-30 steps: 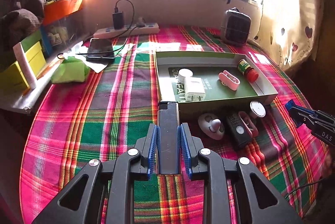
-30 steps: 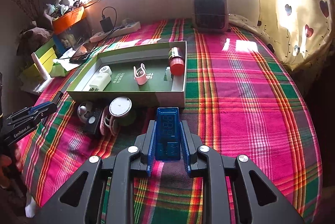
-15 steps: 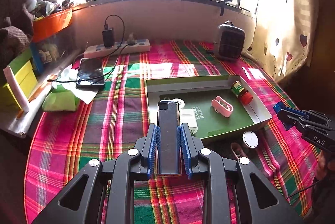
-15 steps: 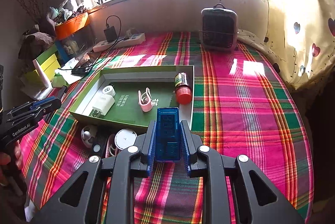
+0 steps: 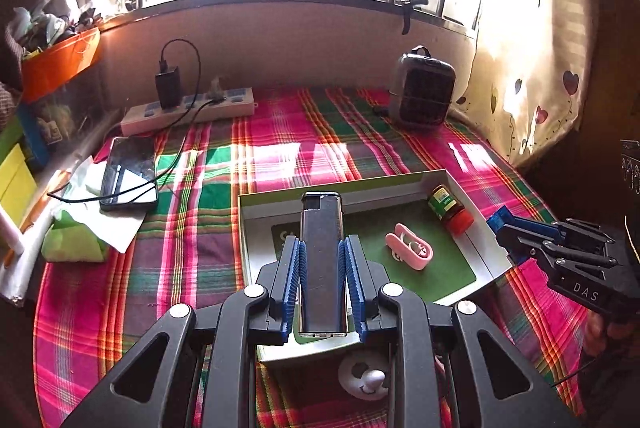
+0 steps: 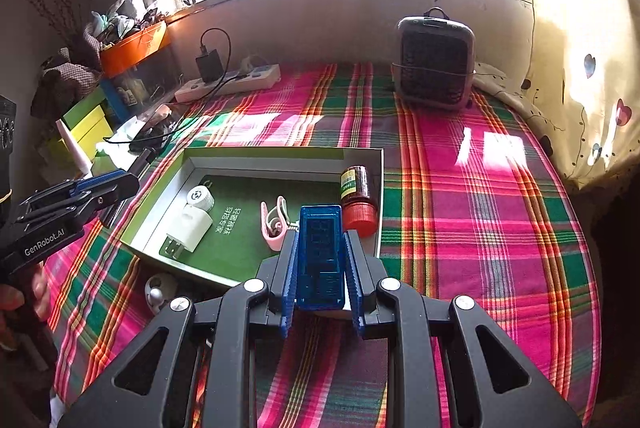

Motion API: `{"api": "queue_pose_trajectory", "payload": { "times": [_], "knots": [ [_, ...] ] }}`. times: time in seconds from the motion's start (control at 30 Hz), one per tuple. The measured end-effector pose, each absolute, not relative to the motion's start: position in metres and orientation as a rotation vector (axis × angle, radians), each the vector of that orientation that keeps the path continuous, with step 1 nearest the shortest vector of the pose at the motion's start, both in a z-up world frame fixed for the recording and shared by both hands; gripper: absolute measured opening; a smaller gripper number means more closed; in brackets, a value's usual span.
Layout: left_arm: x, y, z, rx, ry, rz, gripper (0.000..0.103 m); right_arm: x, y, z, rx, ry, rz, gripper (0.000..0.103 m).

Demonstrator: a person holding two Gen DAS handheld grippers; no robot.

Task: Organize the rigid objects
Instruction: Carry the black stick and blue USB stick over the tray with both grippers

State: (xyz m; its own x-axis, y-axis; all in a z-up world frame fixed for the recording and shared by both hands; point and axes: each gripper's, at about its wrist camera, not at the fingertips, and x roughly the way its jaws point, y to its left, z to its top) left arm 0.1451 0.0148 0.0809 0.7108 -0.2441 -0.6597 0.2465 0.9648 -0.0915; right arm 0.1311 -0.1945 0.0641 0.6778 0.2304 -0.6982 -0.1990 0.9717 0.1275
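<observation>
A: The left gripper [image 5: 322, 284] has its ribbed blue pads pressed on both sides of a lighter [image 5: 322, 260], a flat, smooth metallic slab with a dark cap.

B: Which way does it lie?

A: Its long axis runs straight ahead along the fingers, cap end farthest out, above the near left part of the box [image 5: 486, 260].

B: And the other hand?

A: The right gripper [image 6: 321, 268] clamps a small blue device [image 6: 321, 252], a see-through plastic block, boxy, also lengthwise along the fingers (the markings inside are too blurred to read). It sits over the near right edge of the box [image 6: 256, 157].

B: What is in the box?

A: It is a shallow cardboard tray, pale walls, green printed floor. A white square charger [image 6: 188, 230] with metal prongs and a white round piece [image 6: 199, 196] lie to the left, a looped pink clip [image 6: 274, 224] in the middle, and a brown bottle [image 6: 356, 195] with a ribbed red cap lying on its side by the right wall, cap toward the camera.

B: Beyond it?

A: Woven plaid cloth [image 6: 460, 187], then a white power strip [image 6: 232, 81] and a rounded grilled heater [image 6: 436, 63] by the wall.
</observation>
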Motion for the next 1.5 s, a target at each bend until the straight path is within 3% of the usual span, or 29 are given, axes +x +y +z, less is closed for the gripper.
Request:
{"api": "queue_pose_trajectory", "payload": {
  "times": [0.77,1.5],
  "knots": [
    [0.217,-0.015,0.053,-0.02,0.82,-0.359,0.022,0.175,-0.178,0.039,0.045,0.868,0.309,0.023],
    [0.233,-0.041,0.028,0.049,0.876,-0.365,0.022,0.184,-0.173,0.02,0.023,0.922,0.315,0.023]
  ]
}}
